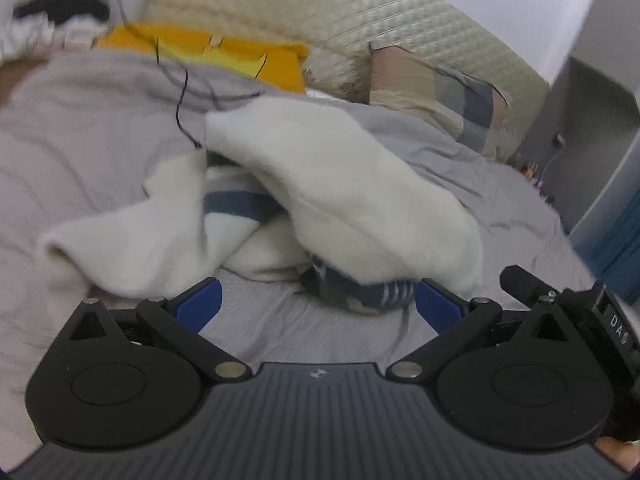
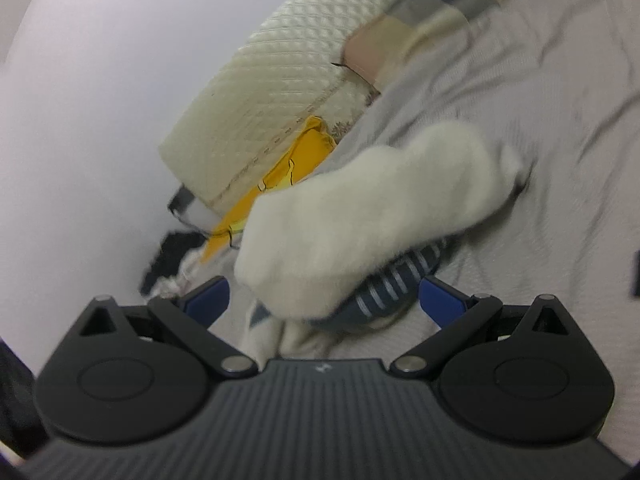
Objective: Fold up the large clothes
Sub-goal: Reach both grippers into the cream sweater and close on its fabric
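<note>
A cream fleece garment (image 1: 320, 184) with navy stripes lies crumpled on the grey bedsheet (image 1: 88, 140), one sleeve flopped across it. Its striped navy cuff (image 1: 372, 296) rests near the front. My left gripper (image 1: 318, 304) is open just before the garment, blue fingertips (image 1: 200, 304) spread wide, and nothing is between them. In the right wrist view the same garment (image 2: 360, 208) bulges close ahead, the striped cuff (image 2: 392, 280) beneath the cream sleeve. My right gripper (image 2: 324, 300) is open too, and the cuff lies between its spread fingertips (image 2: 442, 300) without being clamped.
A quilted cream headboard (image 1: 320, 12) stands behind the bed. A yellow pillow (image 1: 224, 52) and a patchwork pillow (image 1: 440, 92) lie against it. A thin black cable (image 1: 180, 92) trails over the sheet. A grey cabinet (image 1: 592, 120) stands at the right.
</note>
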{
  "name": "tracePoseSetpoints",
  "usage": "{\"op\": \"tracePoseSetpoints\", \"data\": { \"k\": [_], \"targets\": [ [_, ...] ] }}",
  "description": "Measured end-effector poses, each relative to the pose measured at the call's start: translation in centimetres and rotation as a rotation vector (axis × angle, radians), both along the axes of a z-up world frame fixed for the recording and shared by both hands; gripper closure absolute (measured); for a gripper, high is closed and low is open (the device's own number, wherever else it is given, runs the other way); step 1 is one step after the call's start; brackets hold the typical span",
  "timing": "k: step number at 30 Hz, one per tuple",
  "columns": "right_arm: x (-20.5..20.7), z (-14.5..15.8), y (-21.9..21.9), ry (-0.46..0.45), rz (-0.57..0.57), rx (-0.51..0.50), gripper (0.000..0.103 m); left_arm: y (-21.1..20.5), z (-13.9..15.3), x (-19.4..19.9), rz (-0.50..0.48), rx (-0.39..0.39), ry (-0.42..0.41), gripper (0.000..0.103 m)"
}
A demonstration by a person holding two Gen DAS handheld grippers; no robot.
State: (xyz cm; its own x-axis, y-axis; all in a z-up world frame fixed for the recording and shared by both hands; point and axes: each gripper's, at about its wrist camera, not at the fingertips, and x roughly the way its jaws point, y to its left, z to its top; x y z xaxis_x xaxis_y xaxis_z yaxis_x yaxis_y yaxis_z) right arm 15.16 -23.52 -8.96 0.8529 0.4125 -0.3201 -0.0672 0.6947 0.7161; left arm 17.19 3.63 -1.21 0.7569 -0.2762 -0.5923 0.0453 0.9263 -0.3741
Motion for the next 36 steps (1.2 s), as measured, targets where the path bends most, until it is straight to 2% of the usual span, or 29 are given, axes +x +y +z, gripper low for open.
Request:
{"op": "tracePoseSetpoints", "data": {
  "k": [5,8,9,10,11,13,15,16,17,18,20,22,24,28,31,36],
  "targets": [
    [4.6,-3.4,-1.1,0.050,-0.028,0.146,0.001,2.3,-3.9,6.0,0.030,-0.150,0.070,0.000],
    [7.3,-5.2,-1.5,0.055,-0.021,0.220,0.008,3.5,-5.9,9.6,0.006,-0.247,0.084,0.001],
    [7.8,-5.6,-1.5,0.046,-0.008,0.234,0.018,3.7,-6.4,10.8,0.001,-0.262,0.084,0.004],
    [8.3,-5.9,-1.4,0.047,-0.001,0.243,0.029,3.9,-6.9,11.9,0.015,-0.266,0.086,0.012],
    [8.7,-6.2,-1.3,0.056,0.000,0.251,0.034,4.2,-7.4,12.9,0.027,-0.278,0.098,0.016],
    [9.3,-6.7,-1.0,0.064,0.003,0.257,0.054,4.6,-8.7,15.1,0.042,-0.318,0.124,0.021],
    [9.6,-6.7,-0.9,0.059,0.006,0.242,0.066,4.5,-9.2,16.6,0.023,-0.316,0.099,0.028],
    [9.7,-6.6,-0.9,0.051,0.006,0.234,0.073,4.4,-9.1,17.0,0.016,-0.311,0.073,0.038],
    [9.7,-6.6,-1.0,0.042,0.007,0.228,0.075,4.3,-8.7,17.2,0.005,-0.321,0.050,0.044],
    [9.6,-6.3,-1.1,0.030,0.005,0.220,0.079,4.2,-8.3,17.4,-0.016,-0.334,0.024,0.056],
    [9.4,-5.5,-1.3,0.003,-0.001,0.200,0.083,4.0,-7.2,17.2,-0.065,-0.344,-0.036,0.066],
    [9.0,-4.6,-1.5,-0.023,-0.004,0.184,0.085,4.3,-6.2,16.9,-0.090,-0.357,-0.061,0.079],
    [8.4,-3.3,-1.8,-0.054,-0.006,0.180,0.086,4.7,-5.1,16.3,-0.098,-0.391,-0.068,0.083],
    [6.5,-0.6,-2.4,-0.116,-0.004,0.115,0.086,4.5,-2.6,13.1,-0.149,-0.382,-0.114,0.086],
    [4.2,1.3,-2.9,-0.149,0.002,0.074,0.086,3.4,-0.2,8.8,-0.178,-0.341,-0.145,0.086],
    [-0.2,4.3,-3.6,-0.192,0.018,0.063,0.086,2.2,2.7,0.9,-0.224,-0.301,-0.181,0.086]
  ]
}}
